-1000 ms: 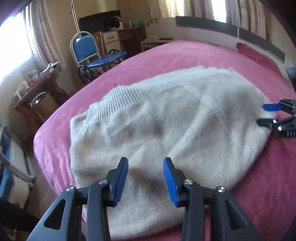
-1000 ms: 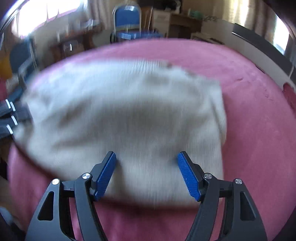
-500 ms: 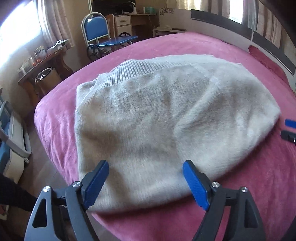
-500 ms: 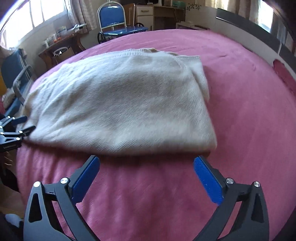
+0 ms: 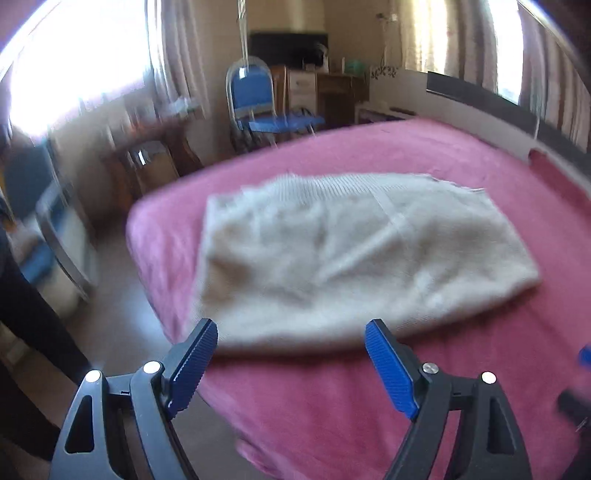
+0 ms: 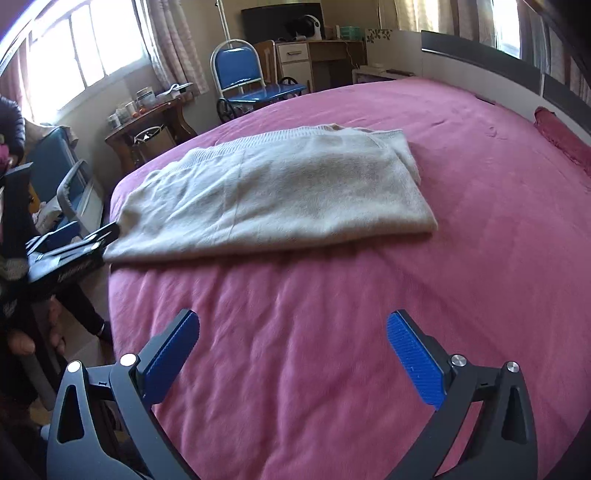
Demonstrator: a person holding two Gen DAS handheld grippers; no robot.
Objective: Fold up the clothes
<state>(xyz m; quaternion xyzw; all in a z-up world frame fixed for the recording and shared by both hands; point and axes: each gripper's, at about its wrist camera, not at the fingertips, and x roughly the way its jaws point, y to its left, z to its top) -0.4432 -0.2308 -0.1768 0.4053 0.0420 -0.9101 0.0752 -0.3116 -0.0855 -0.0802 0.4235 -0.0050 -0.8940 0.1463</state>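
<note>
Left wrist view: the left gripper (image 5: 291,338) with its blue-padded fingers (image 5: 192,360) spread wide and released, grasping nothing. The cream knitted sweater (image 5: 354,258) lies folded on the pink bed (image 5: 351,413), ahead of the fingers; its near edge sits just beyond the fingertips, apart from them (the picture is motion-blurred, so finer detail of the knit cannot be read). At the lower right margin a blue and black fragment shows, too blurred to identify.

Right wrist view: the right gripper (image 6: 291,334) likewise released, its fingers (image 6: 413,360) far apart over bare pink bedcover, nothing between them. The sweater (image 6: 280,195) rests well ahead of the fingers, flat on the bed (image 6: 332,350), with its ribbed hem along the far side. To the left of the fingers, the left gripper (image 6: 79,240) appears at the bed's edge, its tips just beside the sweater's left corner (whether they touch cannot be told).

Background, beyond the fingers in both views: a blue chair (image 6: 240,79), a wooden desk (image 6: 321,51) with drawers, a dark screen (image 6: 280,20) above it, and curtained windows (image 6: 88,48) at far left.
</note>
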